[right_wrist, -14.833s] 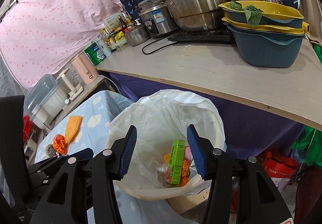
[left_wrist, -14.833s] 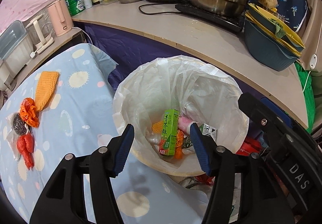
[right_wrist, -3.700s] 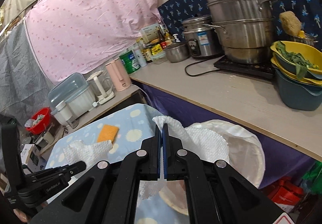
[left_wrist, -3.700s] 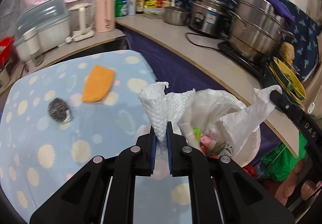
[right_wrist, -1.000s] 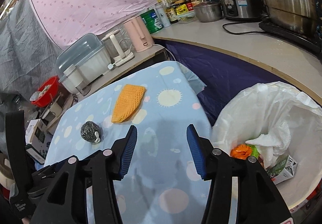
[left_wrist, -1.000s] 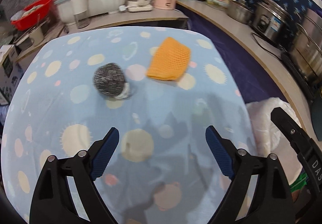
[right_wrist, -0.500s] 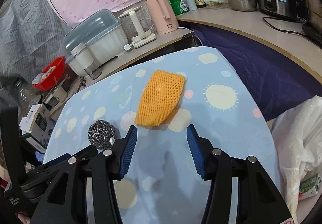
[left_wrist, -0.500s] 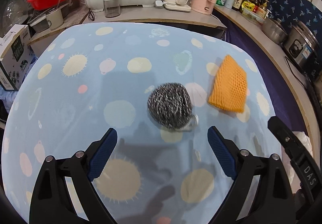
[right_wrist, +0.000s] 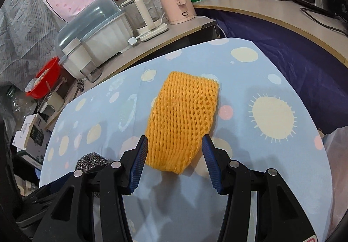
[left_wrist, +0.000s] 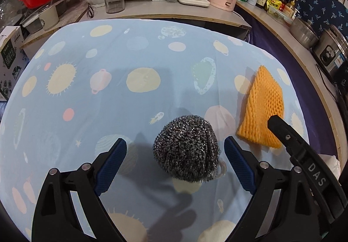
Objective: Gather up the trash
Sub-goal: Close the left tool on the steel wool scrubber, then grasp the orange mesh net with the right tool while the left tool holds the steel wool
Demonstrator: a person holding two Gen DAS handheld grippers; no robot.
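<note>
1. Both grippers have swung away from the bin and come down over the table: a second ago the steel wool scourer sat well ahead of the left gripper, and now it lies between its open jaws, while the orange foam net, then far up the right wrist view, now reaches down between the right jaws.
2. Left gripper (left_wrist: 175, 160): jaws spread wide, touching nothing. The steel wool scourer (left_wrist: 186, 148) sits between the pads, nearer the 3 o'clock one, so a plain squeeze should take it.
3. Right gripper (right_wrist: 175, 158): jaws about half open, straddling the near end of the orange foam net (right_wrist: 183, 120), pads just outside its edges, not pressing. Its black arm crosses the left view at 4 o'clock.
4. Both items lie flat on the blue planet-print tablecloth (left_wrist: 139, 63), the net at 2 o'clock from the scourer.
5. Only a white edge of the bin bag (right_wrist: 338, 155) shows, at 3 o'clock.
6. Kettles and bottles line the counter (right_wrist: 235, 4) at 12 o'clock.
</note>
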